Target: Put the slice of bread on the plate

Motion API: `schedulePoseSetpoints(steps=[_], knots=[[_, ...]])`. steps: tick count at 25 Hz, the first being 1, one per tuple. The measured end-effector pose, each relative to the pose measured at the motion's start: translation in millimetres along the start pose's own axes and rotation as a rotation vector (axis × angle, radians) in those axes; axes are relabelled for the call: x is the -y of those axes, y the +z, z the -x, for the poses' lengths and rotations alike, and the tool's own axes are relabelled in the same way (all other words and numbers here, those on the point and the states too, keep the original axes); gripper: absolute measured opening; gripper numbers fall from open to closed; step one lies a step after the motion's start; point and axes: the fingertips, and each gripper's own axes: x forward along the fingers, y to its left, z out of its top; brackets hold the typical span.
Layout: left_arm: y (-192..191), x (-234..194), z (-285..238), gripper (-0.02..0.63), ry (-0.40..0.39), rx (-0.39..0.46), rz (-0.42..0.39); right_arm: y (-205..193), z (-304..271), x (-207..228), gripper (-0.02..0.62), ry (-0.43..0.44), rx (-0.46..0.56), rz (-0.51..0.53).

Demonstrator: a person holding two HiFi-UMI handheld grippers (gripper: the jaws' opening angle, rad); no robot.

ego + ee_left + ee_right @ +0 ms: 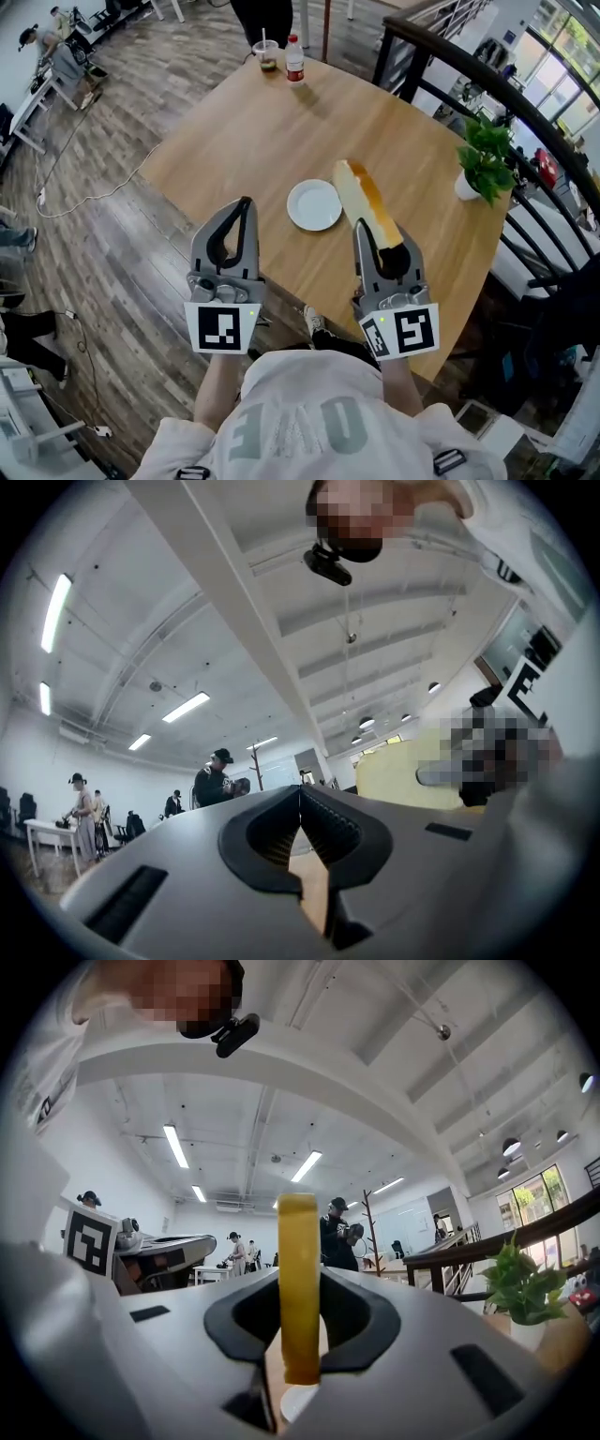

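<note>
A big brown wooden tabletop [234, 141] stands on a wood plank floor [103, 253], next to a black stair rail [469, 70]. A small round white plate [314, 204] sits on it. The right tongs [384, 242] squeeze a long yellow-crusted slice of bread [361, 192] over the tabletop, just beside the plate. The left tongs [246, 202] are closed on nothing. The bread's near end is hidden inside the right tongs.

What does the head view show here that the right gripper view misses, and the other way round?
Head view only: the bottle and cup at the table's far edge. Right gripper view only: the ceiling lights. Both: the bread slice clamped in the right gripper, the white plate, the potted plant.
</note>
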Motion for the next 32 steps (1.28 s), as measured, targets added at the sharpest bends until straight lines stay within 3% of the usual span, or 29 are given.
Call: schedulePoseSetpoints(steps=[2,8,12,16,27,32], knots=[[-3.7,6.9,-19.2,0.009,-0.034,-0.02,-0.021,-3.3,-6.6,12.9,0.094,-0.01,-0.009,-0.01],[-18.8,1.0,-54.0,0.009,-0.021,-0.043,0.032,-14.1,-19.4,32.8,0.092,-0.032,-0.038,-0.027],[-23.1,-15.4,-69.1,0.009,-0.01,0.005,0.078,-19.6,-33.8,35.1,0.092,-0.061,-0.049,-0.028],[-35.2,-18.8,-82.4,0.009,-0.052,-0.018,0.115,-18.9,-43.1,35.1,0.092,-0.104,-0.059,0.004],[-69.8,-28.3,-104.3,0.009,-0.143,-0.079,0.153,-30.0,-82.6,25.8,0.092,-0.177,-0.154,0.253],[-91.2,-31.8,-108.4,0.009,-0.145,-0.116,0.216,-65.4,-93.9,30.8,0.093,-0.181,-0.341,0.429]])
